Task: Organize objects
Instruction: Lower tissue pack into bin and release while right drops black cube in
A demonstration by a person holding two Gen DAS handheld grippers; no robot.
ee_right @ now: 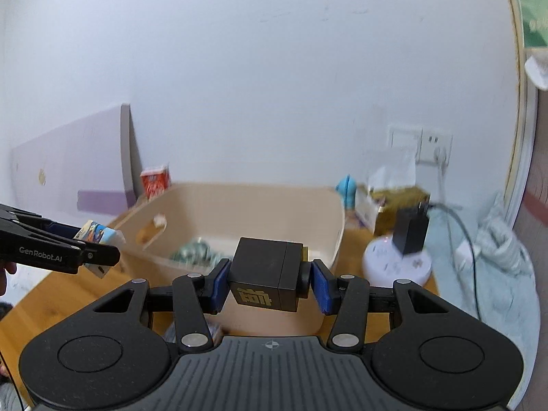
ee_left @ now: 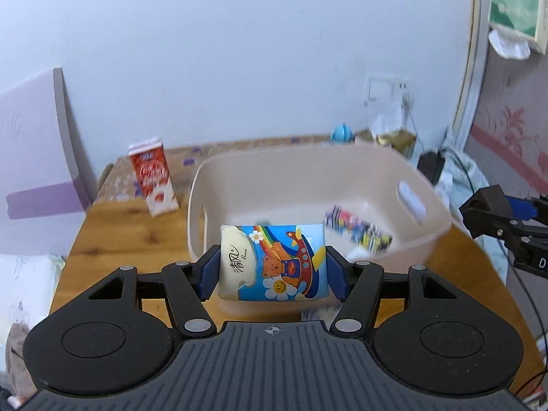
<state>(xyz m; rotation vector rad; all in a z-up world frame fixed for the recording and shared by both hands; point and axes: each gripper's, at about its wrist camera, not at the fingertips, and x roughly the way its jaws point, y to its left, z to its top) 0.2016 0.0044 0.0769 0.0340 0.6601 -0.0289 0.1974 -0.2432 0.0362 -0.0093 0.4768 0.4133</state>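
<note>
My left gripper (ee_left: pixel 272 269) is shut on a tissue pack (ee_left: pixel 274 262) printed with a bear and a rainbow, held above the near rim of a beige plastic basket (ee_left: pixel 424 239). A colourful packet (ee_left: pixel 358 231) lies inside the basket. My right gripper (ee_right: pixel 270 282) is shut on a black box with gold characters (ee_right: pixel 265 279), held in front of the same basket (ee_right: pixel 337 236). The left gripper with the tissue pack (ee_right: pixel 97 234) shows at the left of the right wrist view. The right gripper (ee_left: pixel 503 222) shows at the right edge of the left wrist view.
The basket stands on a wooden table (ee_left: pixel 130 229). A red and white carton (ee_left: pixel 154 179) stands left of the basket. A blue toy (ee_left: pixel 342 133), a gold box (ee_right: pixel 399 205), a black charger (ee_right: pixel 411 227) on a white round object (ee_right: pixel 397 263), and cables lie right.
</note>
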